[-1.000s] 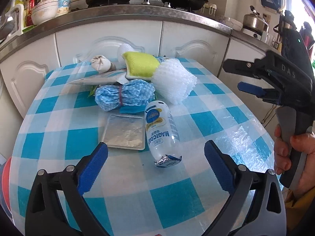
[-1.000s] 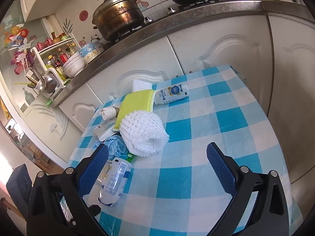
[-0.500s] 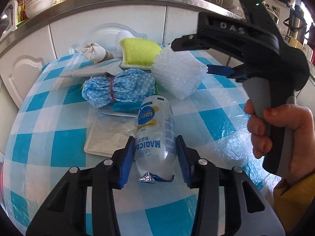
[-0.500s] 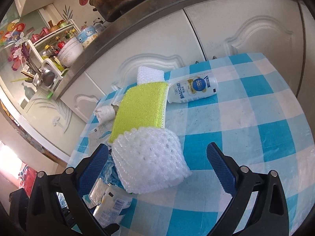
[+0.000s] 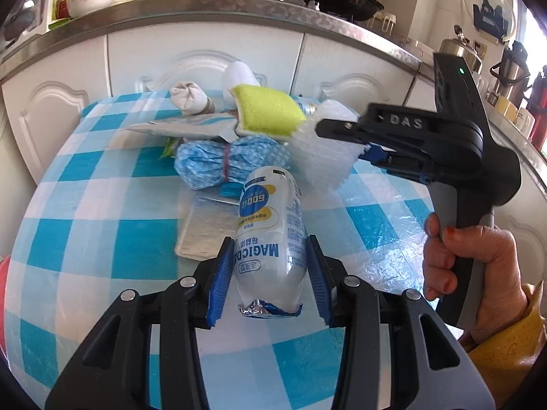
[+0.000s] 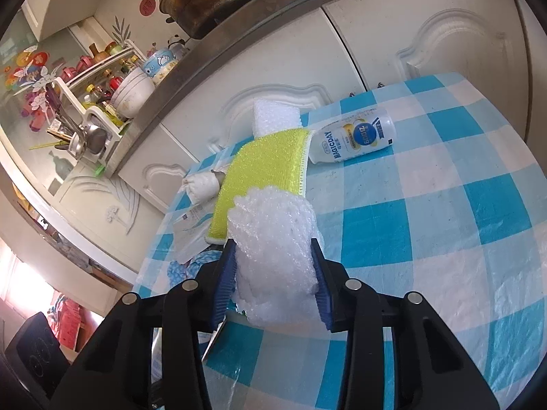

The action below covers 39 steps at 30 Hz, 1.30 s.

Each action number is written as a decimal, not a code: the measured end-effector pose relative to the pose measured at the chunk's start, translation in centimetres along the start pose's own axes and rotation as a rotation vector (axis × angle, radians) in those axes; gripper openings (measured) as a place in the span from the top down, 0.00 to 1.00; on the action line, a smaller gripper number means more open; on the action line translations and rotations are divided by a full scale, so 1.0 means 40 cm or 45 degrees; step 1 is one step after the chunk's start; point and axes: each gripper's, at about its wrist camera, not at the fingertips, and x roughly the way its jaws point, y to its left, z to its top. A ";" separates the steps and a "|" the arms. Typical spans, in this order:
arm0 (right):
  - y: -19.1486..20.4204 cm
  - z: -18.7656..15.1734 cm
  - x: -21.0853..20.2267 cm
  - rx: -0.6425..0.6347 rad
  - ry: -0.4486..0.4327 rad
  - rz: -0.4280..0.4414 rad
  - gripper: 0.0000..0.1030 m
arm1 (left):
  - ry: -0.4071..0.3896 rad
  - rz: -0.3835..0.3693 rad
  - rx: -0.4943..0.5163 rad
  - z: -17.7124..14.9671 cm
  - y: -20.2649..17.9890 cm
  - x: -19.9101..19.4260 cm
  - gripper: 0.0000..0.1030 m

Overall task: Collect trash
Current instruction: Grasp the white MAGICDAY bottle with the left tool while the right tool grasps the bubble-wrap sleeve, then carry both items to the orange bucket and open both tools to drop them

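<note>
My left gripper (image 5: 268, 278) is shut on an empty white Magicday bottle (image 5: 268, 229) that lies on the blue-checked table (image 5: 85, 239). My right gripper (image 6: 275, 278) is shut on a white foam net sleeve (image 6: 273, 246); it also shows in the left wrist view (image 5: 321, 157), where the right gripper (image 5: 362, 143) comes in from the right. Behind lie a yellow sponge (image 6: 263, 174), a second Magicday bottle (image 6: 352, 140), a white foam block (image 6: 275, 116), a blue cloth bundle (image 5: 225, 162), a foil packet (image 5: 208, 229) and a crumpled white wad (image 5: 188, 97).
White cabinet doors (image 5: 205, 54) and a steel countertop (image 5: 171, 13) with a pot and pan stand just behind the table. A flat silver wrapper (image 5: 184, 128) lies under the sponge. A dish rack (image 6: 89, 126) sits on the counter to the left.
Both grippers moved in and closed: the left on the bottle, the right on the foam net sleeve. Both were wide open one second ago.
</note>
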 end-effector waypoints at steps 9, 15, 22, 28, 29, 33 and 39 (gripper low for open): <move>0.045 -0.045 -0.087 0.061 -0.074 0.130 0.61 | -0.098 0.078 -0.082 -0.011 0.093 -0.125 0.57; 0.165 -0.079 -0.079 0.014 -0.012 0.256 0.61 | -0.149 0.208 -0.184 -0.043 0.227 -0.235 0.57; 0.407 -0.143 0.035 -0.173 0.170 0.415 0.61 | -0.137 0.453 -0.398 -0.138 0.464 -0.319 0.57; 0.614 -0.209 0.190 -0.336 0.353 0.499 0.59 | -0.098 0.600 -0.591 -0.217 0.650 -0.333 0.57; 0.644 -0.222 0.214 -0.357 0.380 0.508 0.58 | -0.092 0.601 -0.619 -0.229 0.669 -0.332 0.57; 0.747 -0.277 0.305 -0.458 0.468 0.516 0.58 | -0.052 0.621 -0.667 -0.267 0.724 -0.302 0.57; 0.821 -0.343 0.412 -0.575 0.542 0.437 0.54 | -0.009 0.592 -0.711 -0.305 0.762 -0.253 0.57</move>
